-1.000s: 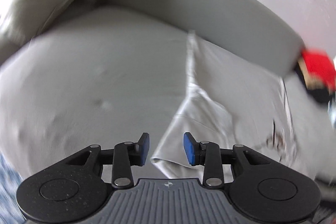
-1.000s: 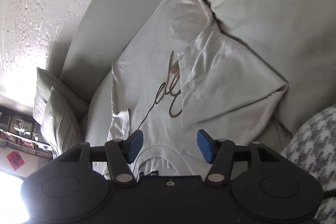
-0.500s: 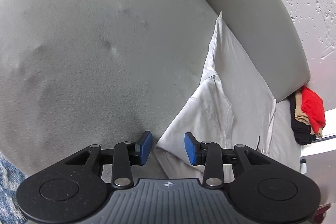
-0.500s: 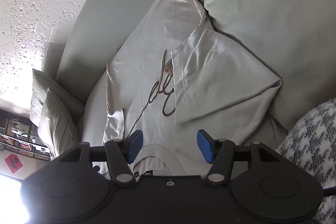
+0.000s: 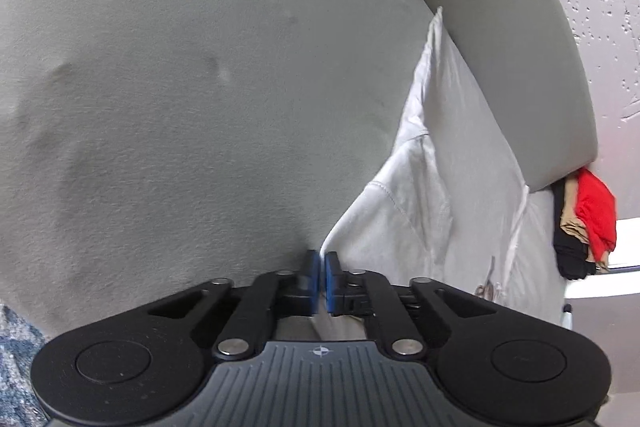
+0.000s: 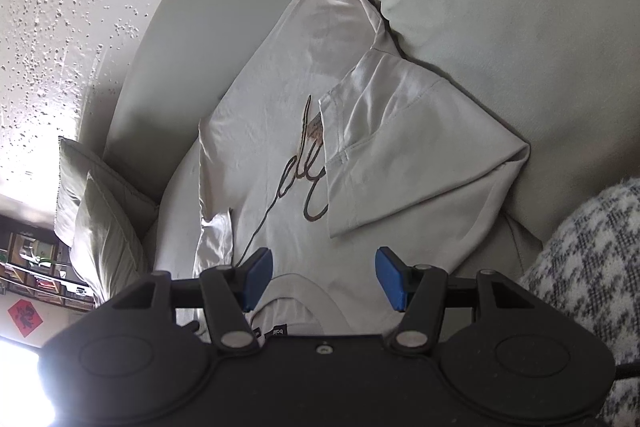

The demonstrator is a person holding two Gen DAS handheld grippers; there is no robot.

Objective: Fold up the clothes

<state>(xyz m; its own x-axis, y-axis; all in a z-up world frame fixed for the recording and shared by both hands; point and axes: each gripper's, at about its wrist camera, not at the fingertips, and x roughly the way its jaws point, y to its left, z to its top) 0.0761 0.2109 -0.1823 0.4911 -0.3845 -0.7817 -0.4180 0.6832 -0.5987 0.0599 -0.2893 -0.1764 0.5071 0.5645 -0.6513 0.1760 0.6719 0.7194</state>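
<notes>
tongs first: the left tongs [image 5: 320, 269] sat at the lower middle of the left wrist view with their blue pads pressed almost together, pinching the corner edge of the white t-shirt [image 5: 432, 195] where the cloth met the grey sofa cushion [image 5: 180, 87]. from that pinched corner the shirt ran up the right half of the frame, a stitched sleeve hem showing just above the pads, and narrowed to a point against the sofa backrest [image 5: 500, 39]. a red and black pile of clothes [image 5: 588, 223] hung at the far right edge, beyond the backrest's end.

the right tongs [image 6: 324, 277] stood at a middling width at the lower middle of the right wrist view, holding nothing; the shirt's collar lay beneath and between the blue pads, whether touching them i could not tell. in that view the t-shirt [image 6: 280, 155] lay spread across the centre, with dark script lettering [image 6: 304, 179] on its chest and one sleeve side folded over onto the body at centre right. a pale pillow [image 6: 92, 211] sat at the left edge, a large cushion [image 6: 500, 7] filled the upper right, and a houndstooth fabric [image 6: 592, 259] showed at the lower right.
</notes>
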